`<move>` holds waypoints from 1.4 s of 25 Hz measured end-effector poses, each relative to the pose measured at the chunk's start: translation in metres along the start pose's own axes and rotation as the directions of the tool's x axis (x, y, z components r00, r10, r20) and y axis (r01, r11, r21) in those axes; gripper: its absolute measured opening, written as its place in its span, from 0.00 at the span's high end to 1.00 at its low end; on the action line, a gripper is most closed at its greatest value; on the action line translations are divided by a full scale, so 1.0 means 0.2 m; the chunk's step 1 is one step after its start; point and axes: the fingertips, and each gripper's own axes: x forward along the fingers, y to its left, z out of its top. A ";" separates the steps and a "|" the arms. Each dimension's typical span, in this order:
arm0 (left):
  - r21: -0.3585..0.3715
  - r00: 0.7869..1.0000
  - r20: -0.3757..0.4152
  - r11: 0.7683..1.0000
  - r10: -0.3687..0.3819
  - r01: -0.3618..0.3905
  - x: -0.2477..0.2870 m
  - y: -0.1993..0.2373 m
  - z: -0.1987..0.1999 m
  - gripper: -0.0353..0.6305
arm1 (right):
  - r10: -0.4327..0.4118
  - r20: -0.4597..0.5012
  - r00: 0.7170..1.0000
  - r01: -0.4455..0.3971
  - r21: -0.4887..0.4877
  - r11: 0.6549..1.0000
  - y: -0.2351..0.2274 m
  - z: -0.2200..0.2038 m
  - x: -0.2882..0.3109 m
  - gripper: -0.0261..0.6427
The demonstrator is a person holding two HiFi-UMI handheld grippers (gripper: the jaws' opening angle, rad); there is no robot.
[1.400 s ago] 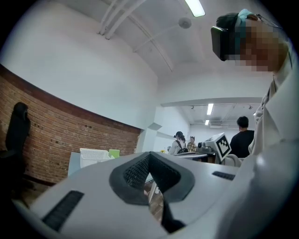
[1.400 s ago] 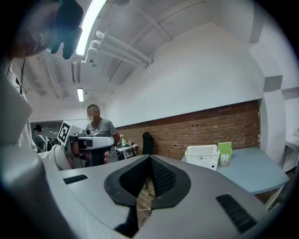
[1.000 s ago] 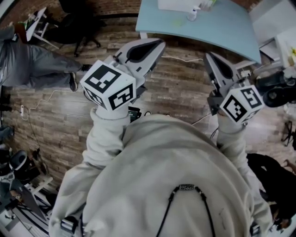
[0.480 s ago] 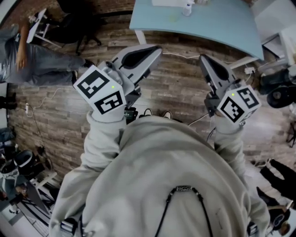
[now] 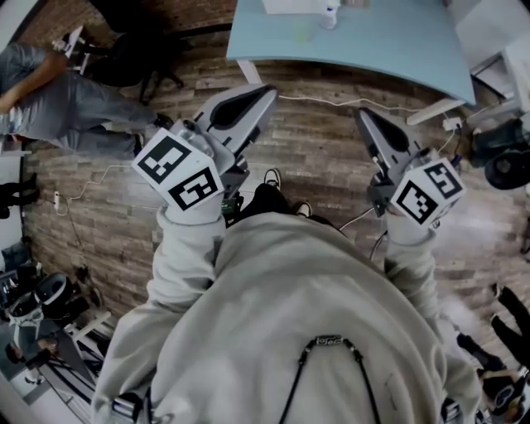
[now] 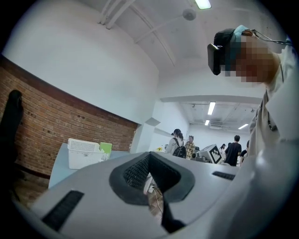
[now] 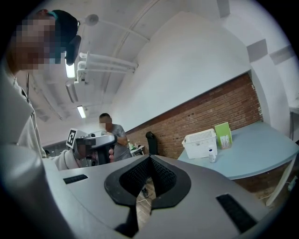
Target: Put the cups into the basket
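Above a wood-plank floor (image 5: pixel 323 157), short of the tabletop (image 5: pixel 389 41), 2 sets of tongs are held in front of a pale sweatshirt (image 5: pixel 290 323). Entries:

1. Left tongs (image 5: pixel 269 89): grey, jaws together with the tips meeting. Only the diamond-shaped hollow of the black pads lies between them, and nothing is gripped. The left marker cube (image 5: pixel 178 172) sits at the rear, over the sleeve.

2. Right tongs (image 5: pixel 362 112): same make, jaws together with the tips meeting, nothing gripped. The right marker cube (image 5: pixel 426 192) sits at the rear.

3. Basket (image 5: pixel 290 5): white with perforated walls, standing on the far part of the tabletop with a brick wall (image 7: pixel 219 107) behind it, well apart from both tongs. Its contents cannot be made out, and no view shows the cups clearly.

4. Green box (image 7: pixel 223 134): upright, just beside the basket.

5. Small bottle (image 7: pixel 212 156): standing on the tabletop in front of the basket and box.

6. Tabletop: light blue, with a curved near edge.

7. Cable (image 5: pixel 331 101): pale, lying on the floor below the tabletop's near edge.

8. Bystanders: 1 seated person in grey trousers (image 5: pixel 50 99) at the left edge of the head view, and a standing group (image 6: pixel 180 142) far off in the left gripper view
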 end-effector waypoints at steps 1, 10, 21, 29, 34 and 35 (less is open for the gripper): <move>-0.006 1.000 0.002 1.000 0.007 -0.007 0.00 0.02 0.00 0.95 | 0.001 -0.011 1.000 -0.001 0.006 1.000 -0.01 -0.02 0.02 0.95; -0.016 0.996 0.088 1.000 0.014 -0.013 0.13 0.31 0.13 0.95 | 0.014 -0.039 0.999 -0.016 -0.043 0.999 -0.09 0.07 0.25 0.95; -0.046 0.997 0.045 0.997 -0.055 0.057 0.27 0.85 0.24 0.95 | 0.007 -0.085 0.996 -0.013 -0.066 0.998 -0.24 0.30 0.84 0.95; -0.036 0.994 0.003 0.993 -0.111 0.111 0.37 1.16 0.21 0.95 | -0.075 -0.117 0.990 0.071 -0.039 0.997 -0.38 0.29 1.09 0.95; -0.063 0.988 -0.002 0.986 -0.154 0.154 0.37 1.22 0.17 0.95 | -0.109 -0.154 0.982 0.107 -0.022 0.994 -0.43 0.25 1.13 0.95; -0.070 0.988 -0.002 0.986 -0.154 0.153 0.38 1.24 0.16 0.95 | -0.113 -0.154 0.982 0.110 -0.023 0.994 -0.44 0.26 1.14 0.95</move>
